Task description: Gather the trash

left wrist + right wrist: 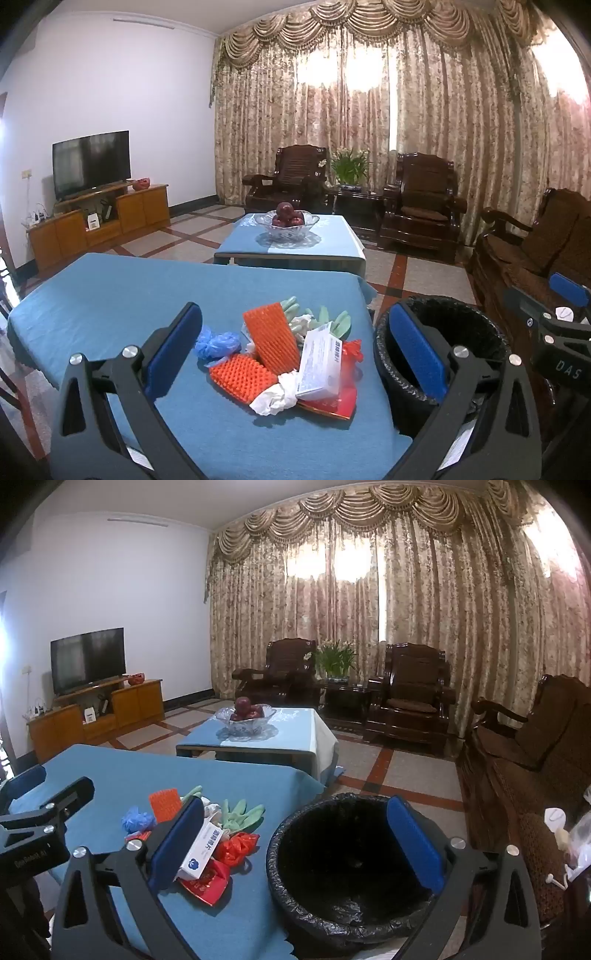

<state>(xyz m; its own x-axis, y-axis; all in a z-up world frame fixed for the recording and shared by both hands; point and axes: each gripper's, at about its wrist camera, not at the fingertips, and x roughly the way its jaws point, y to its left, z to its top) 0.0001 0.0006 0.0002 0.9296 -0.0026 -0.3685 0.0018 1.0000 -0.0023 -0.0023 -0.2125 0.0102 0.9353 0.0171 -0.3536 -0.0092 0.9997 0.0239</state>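
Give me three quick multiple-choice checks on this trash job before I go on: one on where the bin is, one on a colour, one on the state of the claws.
1. Where does the trash bin stand?
A. On the far coffee table
B. Beside the near table's right edge, on the floor
C. Under the TV stand

2. What colour are the two foam nets in the trash pile?
A. Orange
B. Yellow
C. Black

3. How do the left claw and right claw stand?
A. Both shut on trash
B. Left shut on the white box, right open
C. Both open, holding nothing

Answers:
1. B, the black-lined bin sits past the blue tablecloth's right edge.
2. A, both ribbed nets show bright orange.
3. C, each claw's blue pads stand wide apart with nothing pinched between them.
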